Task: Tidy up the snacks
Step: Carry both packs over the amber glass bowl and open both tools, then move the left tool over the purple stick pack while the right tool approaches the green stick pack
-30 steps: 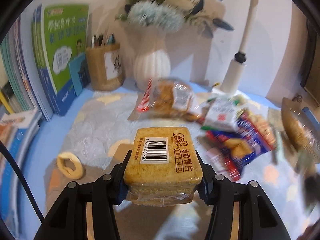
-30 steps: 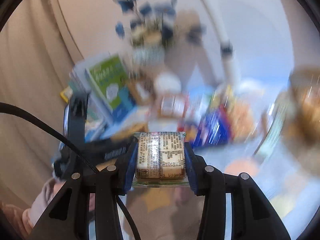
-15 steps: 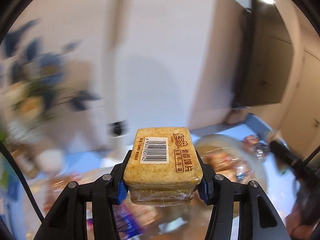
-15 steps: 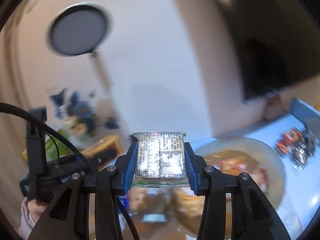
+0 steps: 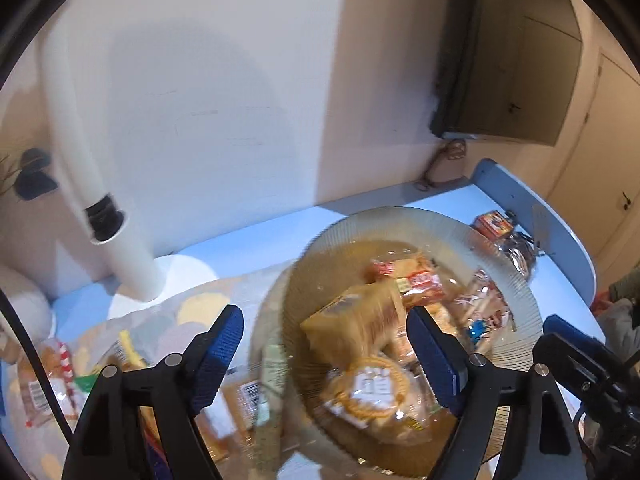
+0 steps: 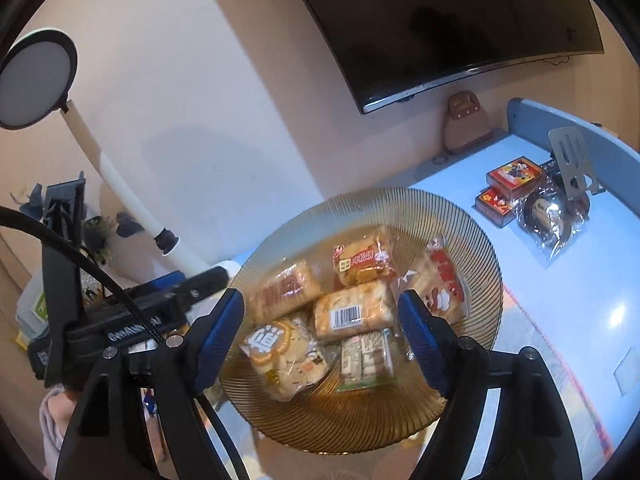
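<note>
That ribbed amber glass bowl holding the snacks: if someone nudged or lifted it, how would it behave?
The glass bowl looks rigid and probably heavy for its size. Its wide, shallow shape suggests it would slide rather than tip. Being glass, it is likely breakable, and the wrapped snack packets inside might shift.

Left gripper (image 5: pixel 324 354) over the amber glass bowl (image 5: pixel 516 300), jaws opening w/ nothing pinched. Tan snack pack (image 5: pixel 352 330) blurry, tilted in the bowl among other packs. White lamp pole (image 5: pixel 80 152) by table's back edge.
</note>
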A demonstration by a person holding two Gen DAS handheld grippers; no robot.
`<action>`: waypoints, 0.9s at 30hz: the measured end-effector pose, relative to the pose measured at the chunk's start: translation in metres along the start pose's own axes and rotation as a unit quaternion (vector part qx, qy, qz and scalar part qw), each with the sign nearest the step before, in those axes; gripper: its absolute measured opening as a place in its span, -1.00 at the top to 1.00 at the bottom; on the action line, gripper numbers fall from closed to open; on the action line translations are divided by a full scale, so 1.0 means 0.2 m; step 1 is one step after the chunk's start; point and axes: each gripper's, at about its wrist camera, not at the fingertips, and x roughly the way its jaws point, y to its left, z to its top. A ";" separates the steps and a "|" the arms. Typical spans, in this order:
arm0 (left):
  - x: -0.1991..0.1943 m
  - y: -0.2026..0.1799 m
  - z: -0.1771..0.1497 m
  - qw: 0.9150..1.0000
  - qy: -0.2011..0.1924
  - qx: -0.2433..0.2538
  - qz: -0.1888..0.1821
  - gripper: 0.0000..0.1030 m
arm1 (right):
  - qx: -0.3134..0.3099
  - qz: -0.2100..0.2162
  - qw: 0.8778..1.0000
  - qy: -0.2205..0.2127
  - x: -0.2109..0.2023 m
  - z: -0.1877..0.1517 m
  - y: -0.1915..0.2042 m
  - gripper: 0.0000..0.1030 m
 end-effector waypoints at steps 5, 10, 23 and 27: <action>-0.10 0.14 -0.01 0.999 -0.013 -0.020 0.030 -0.59 | -0.012 0.023 1.000 0.006 -0.03 -0.01 0.14 -0.54; -0.26 0.33 -0.06 0.996 -0.024 -0.047 0.073 -0.60 | -0.050 0.041 0.998 0.008 -0.04 -0.05 0.38 -0.54; -0.57 0.88 -0.50 0.976 -0.011 -0.143 0.166 -0.77 | -0.074 0.102 0.990 0.065 0.13 -0.41 0.75 -0.61; -0.54 0.96 -0.71 0.970 0.007 -0.171 0.173 -0.77 | -0.076 0.093 0.988 0.097 0.27 -0.54 0.77 -0.61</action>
